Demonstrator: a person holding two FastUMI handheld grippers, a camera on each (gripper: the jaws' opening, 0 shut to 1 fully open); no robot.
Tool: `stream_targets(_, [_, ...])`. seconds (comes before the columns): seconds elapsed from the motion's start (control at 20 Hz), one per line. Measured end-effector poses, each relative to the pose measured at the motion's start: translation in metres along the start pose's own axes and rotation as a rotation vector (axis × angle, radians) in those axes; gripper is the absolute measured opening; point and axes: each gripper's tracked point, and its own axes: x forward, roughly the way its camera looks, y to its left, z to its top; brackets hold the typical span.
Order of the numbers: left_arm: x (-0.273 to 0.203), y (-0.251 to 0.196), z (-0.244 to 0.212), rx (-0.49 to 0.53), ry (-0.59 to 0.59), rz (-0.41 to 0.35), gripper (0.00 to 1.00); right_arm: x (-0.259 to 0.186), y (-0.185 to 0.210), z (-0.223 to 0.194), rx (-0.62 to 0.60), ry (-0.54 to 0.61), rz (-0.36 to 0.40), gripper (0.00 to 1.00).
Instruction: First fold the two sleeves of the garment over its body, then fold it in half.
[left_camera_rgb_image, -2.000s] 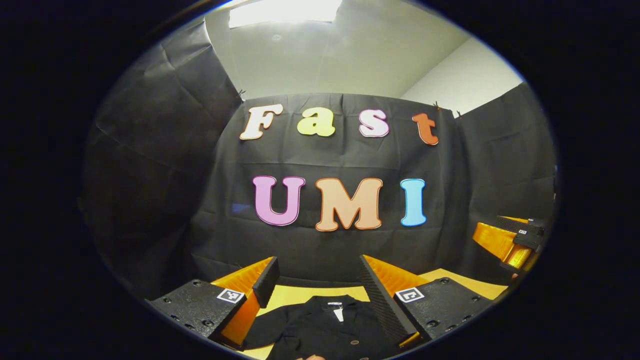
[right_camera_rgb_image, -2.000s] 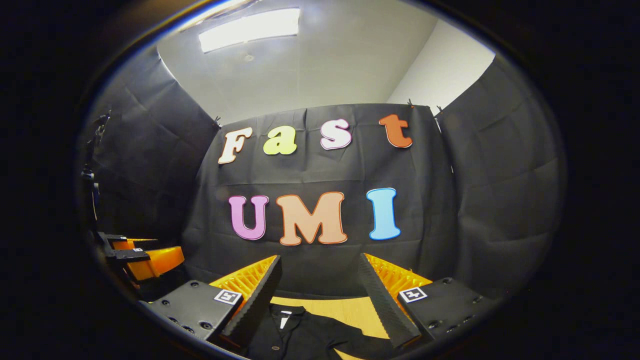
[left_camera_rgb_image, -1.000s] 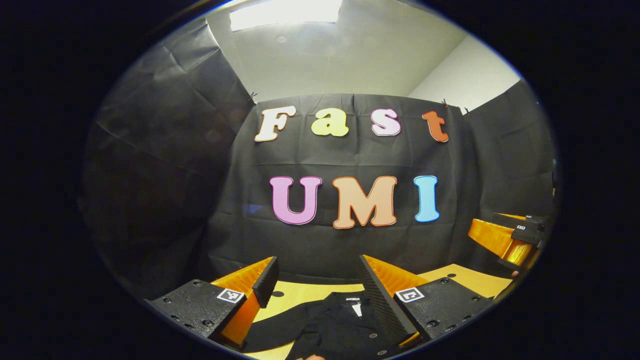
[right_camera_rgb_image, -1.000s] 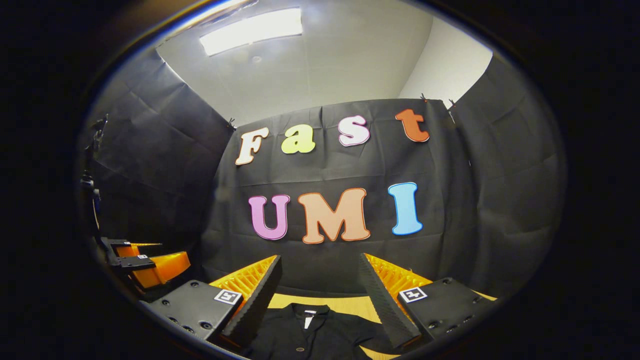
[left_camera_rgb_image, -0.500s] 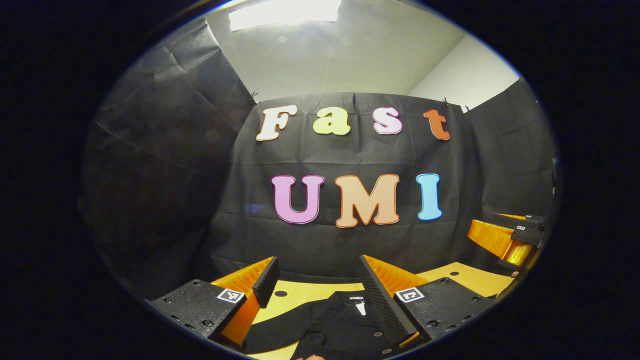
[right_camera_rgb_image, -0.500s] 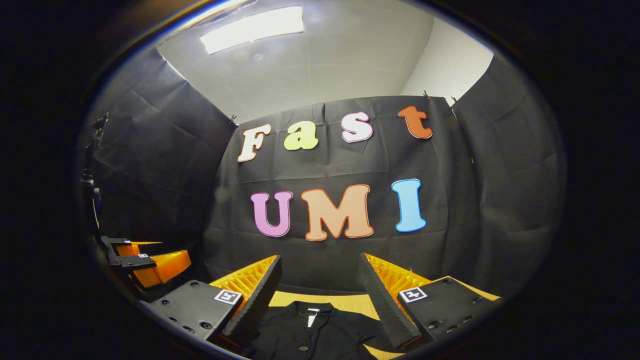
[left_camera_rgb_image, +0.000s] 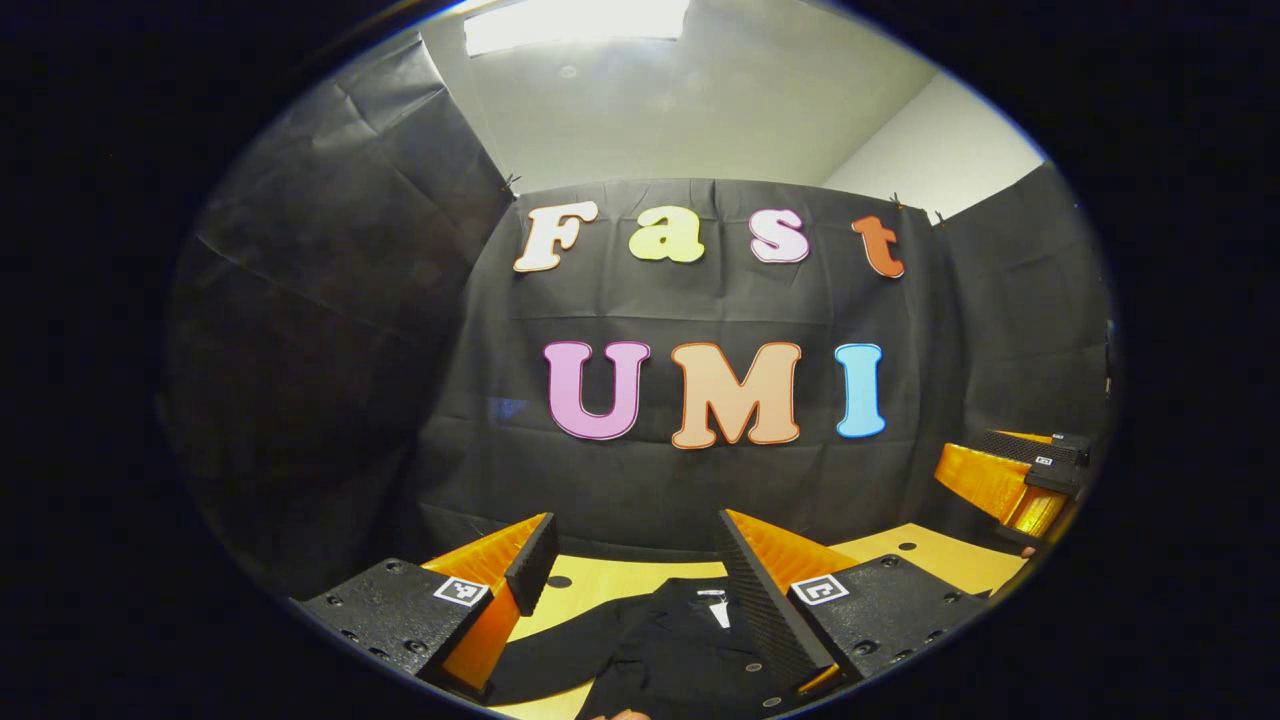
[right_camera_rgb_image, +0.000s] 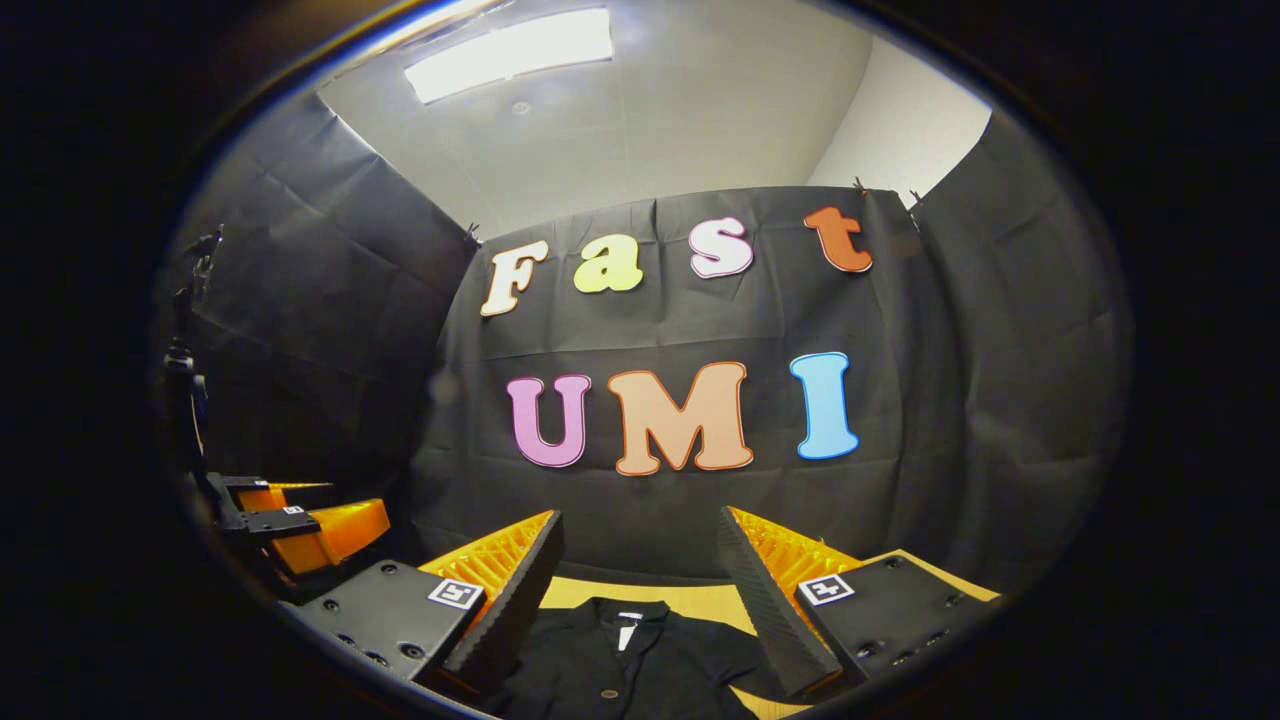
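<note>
Both grippers up over the shirt, sleeves not yet folded.

The black garment lies flat on the worktop, collar away from me. I'd drop the left gripper onto the sleeve near its cuff and pinch one layer only. The left gripper and right gripper both stand spread wide, holding and touching nothing.

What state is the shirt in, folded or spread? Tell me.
Spread, as far as shown. The black shirt lies flat on the table, collar up and a sleeve stretched sideways; its lower half is out of view.
</note>
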Motion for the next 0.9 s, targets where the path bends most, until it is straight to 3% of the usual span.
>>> stream_targets(0.45, [0.006,-0.007,0.001,-0.006,-0.012,0.022,0.94,0.016,-0.023,-0.006,0.026,0.037,0.016,0.97])
stream_targets(0.9, [0.011,-0.027,0.001,0.009,-0.008,0.021,0.94,0.032,-0.115,-0.020,-0.032,0.078,-0.092,0.98])
